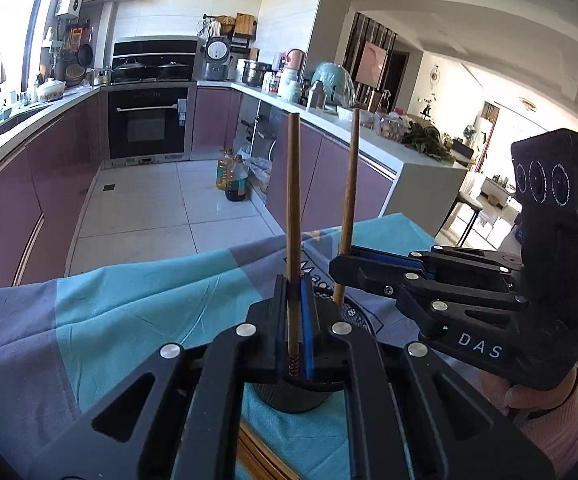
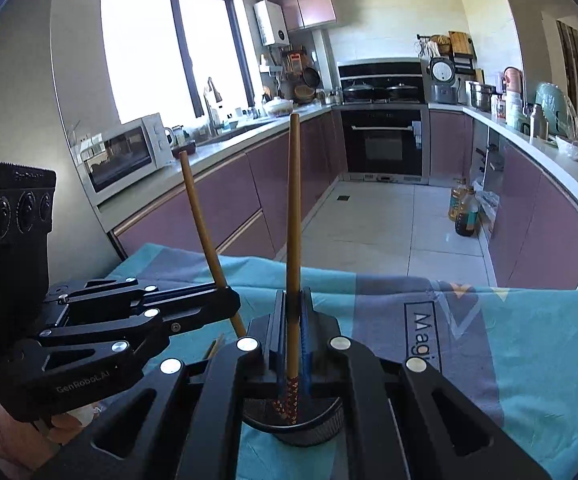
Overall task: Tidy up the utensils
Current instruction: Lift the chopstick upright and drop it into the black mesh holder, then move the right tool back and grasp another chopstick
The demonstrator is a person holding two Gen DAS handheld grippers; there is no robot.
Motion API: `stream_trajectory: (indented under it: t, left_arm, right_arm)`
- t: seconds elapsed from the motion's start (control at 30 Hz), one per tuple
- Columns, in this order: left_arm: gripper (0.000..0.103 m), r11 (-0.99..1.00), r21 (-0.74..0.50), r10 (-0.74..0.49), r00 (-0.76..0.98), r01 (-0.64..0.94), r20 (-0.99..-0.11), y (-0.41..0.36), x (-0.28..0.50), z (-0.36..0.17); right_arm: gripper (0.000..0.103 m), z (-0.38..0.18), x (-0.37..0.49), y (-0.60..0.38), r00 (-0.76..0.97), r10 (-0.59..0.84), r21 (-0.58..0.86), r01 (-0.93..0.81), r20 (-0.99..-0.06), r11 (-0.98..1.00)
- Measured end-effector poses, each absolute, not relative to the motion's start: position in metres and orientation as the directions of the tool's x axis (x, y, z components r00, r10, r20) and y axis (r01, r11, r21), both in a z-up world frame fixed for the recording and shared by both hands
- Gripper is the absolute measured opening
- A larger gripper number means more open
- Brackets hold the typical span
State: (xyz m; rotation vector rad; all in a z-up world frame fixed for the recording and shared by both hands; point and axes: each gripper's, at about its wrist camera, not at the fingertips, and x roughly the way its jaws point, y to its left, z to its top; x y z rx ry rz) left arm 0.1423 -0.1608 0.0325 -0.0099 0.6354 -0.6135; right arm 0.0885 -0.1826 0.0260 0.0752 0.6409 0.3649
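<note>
each of the two black two-finger grippers had its jaws pressed together on one long brown wooden chopstick, so two chopsticks were held in all, one per hand. the left gripper [image 1: 295, 312] pinched its chopstick [image 1: 293, 216] low on the shaft, just above the red patterned tip, and kept it nearly upright with the blunt end pointing to the ceiling. the right gripper [image 2: 293, 340] did the same with the second chopstick [image 2: 293, 240], though from the left camera that one leaned a little.

both patterned tips pointed down at a round black mesh holder [image 2: 293, 426] standing on the teal and grey patchwork cloth [image 2: 529, 340], and the right one seemed to reach into its mouth. i judged that was the reason for the upright grip: a stick held near the bottom and kept vertical can be dropped straight into a narrow cup. whether either tip touched the inside i could not tell, since the fingers hid the opening.

one holder, one cloth, two grippers, two held sticks. at the near edge of the cloth a few more pale wooden sticks [image 1: 257, 456] lay flat (too hidden to count), which suggested the sorting was only partly done.

the two grippers stood close, fingers near each other above the holder, so a bump between sticks looked possible.
</note>
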Motion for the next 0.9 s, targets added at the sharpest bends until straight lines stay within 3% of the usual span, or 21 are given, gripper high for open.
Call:
stream_trajectory:
  t: [0.23, 0.43, 0.57, 0.67, 0.77, 0.9]
  left_arm:
    - [0.008, 0.841, -0.181, -0.507, 0.629, 0.509, -0.589, -0.164, 0.168, 0.003]
    - [0.022, 0.855, -0.169, -0.491, 0.658, 0.491, -0.571, -0.15, 0.165, 0.004]
    - [0.03, 0.877, -0.14, -0.458, 0.711, 0.46, -0.533, -0.126, 0.148, 0.011]
    - [0.04, 0.893, -0.115, -0.43, 0.747, 0.436, -0.507, -0.103, 0.132, 0.017]
    - [0.043, 0.909, -0.085, -0.391, 0.766, 0.408, -0.511, -0.078, 0.115, 0.013]
    - [0.043, 0.921, -0.072, -0.352, 0.735, 0.384, -0.58, -0.052, 0.099, -0.013]
  right_arm:
    - [0.006, 0.01, 0.102, -0.176, 0.713, 0.338, 0.19, -0.282, -0.614, 0.94]
    - [0.01, 0.006, 0.105, -0.18, 0.73, 0.321, 0.205, -0.247, -0.604, 0.947]
    - [0.024, 0.011, 0.091, -0.183, 0.767, 0.296, 0.186, -0.231, -0.569, 0.955]
    - [0.029, 0.021, 0.068, -0.182, 0.783, 0.328, 0.179, -0.275, -0.529, 0.945]
    - [0.032, 0.026, 0.039, -0.173, 0.776, 0.382, 0.154, -0.354, -0.503, 0.922]
    - [0.034, 0.014, 0.017, -0.155, 0.716, 0.44, 0.141, -0.438, -0.542, 0.888]
